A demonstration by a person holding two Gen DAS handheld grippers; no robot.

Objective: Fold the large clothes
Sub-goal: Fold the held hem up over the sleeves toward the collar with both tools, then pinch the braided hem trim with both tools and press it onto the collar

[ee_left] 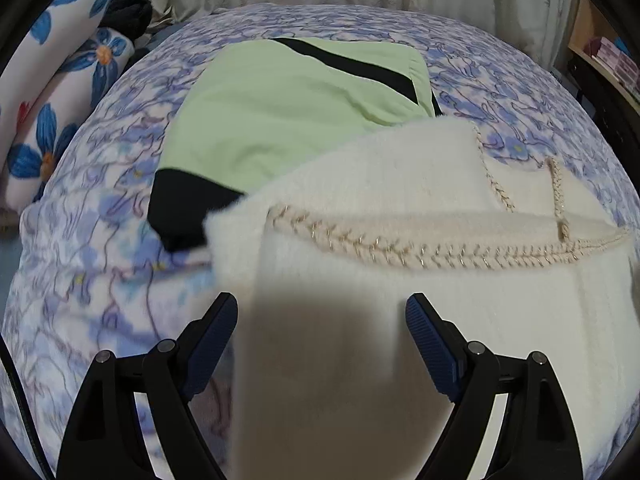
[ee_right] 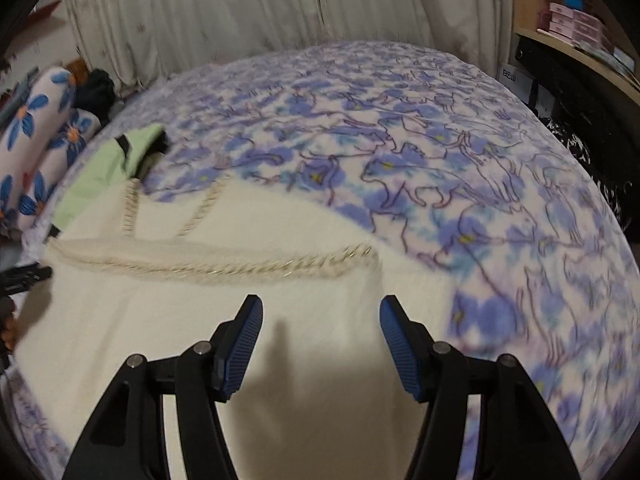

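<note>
The cream knitted garment (ee_left: 400,208) lies spread on the near part of the bed, its braided trim (ee_left: 420,254) running across it from left to right, and one edge looks already turned over along that trim. Just beyond it on the far left, partly under its fuzzy corner, sits a green and black garment (ee_left: 280,108) that looks folded into a neat packet, so one piece seems finished and the cream one is partway.

The left gripper (ee_left: 322,312) hovers over the near left edge of the cream knit with its jaws standing wide, nothing pinched between the pads. The right gripper (ee_right: 321,316) hangs over the knit's near right part, jaws parted about halfway, and it too grips nothing. What remains, I'd judge, is at least another fold of the cream piece.

Around them spreads the blue flowered bedspread (ee_right: 460,168), with flower-print pillows (ee_left: 60,92) at far left and pale curtains (ee_right: 240,12) behind.
</note>
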